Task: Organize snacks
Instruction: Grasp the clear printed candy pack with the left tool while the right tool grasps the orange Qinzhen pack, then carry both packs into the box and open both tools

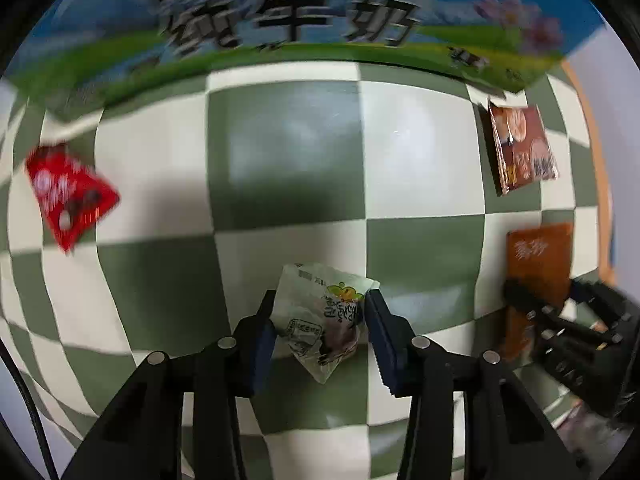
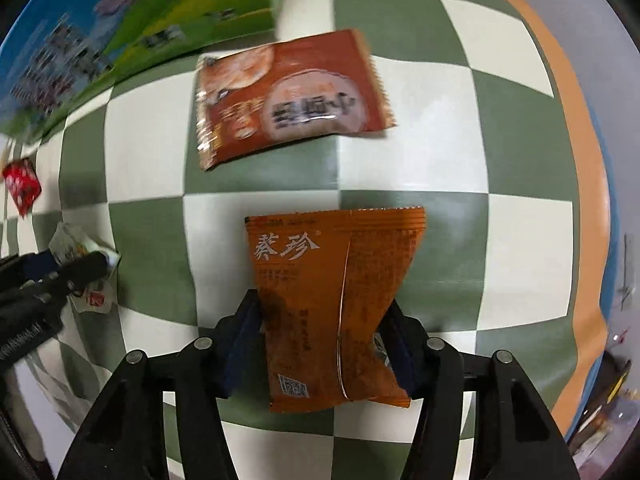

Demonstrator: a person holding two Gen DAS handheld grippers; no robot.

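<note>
1. The white snack packet [image 1: 320, 320] lies on the checked cloth [image 1: 280, 140], at 6 o'clock in the left wrist view. The left gripper [image 1: 320, 312] is clamped on it, pads against both sides.
2. The orange packet [image 2: 336, 304] sits between the right gripper [image 2: 324, 336] pads, which pinch its waist (wrapper visibly creased).
3. Lift both straight up; judged risk: thin wrappers slip, so maintain pressure.
4. Remaining items: brown biscuit packet [image 2: 288, 96] at 12 o'clock in the right view; red packet [image 1: 68, 196] at 9 o'clock in the left view.
5. The printed carton [image 1: 280, 20] stands at 12 o'clock in the left view, probably the destination.
</note>
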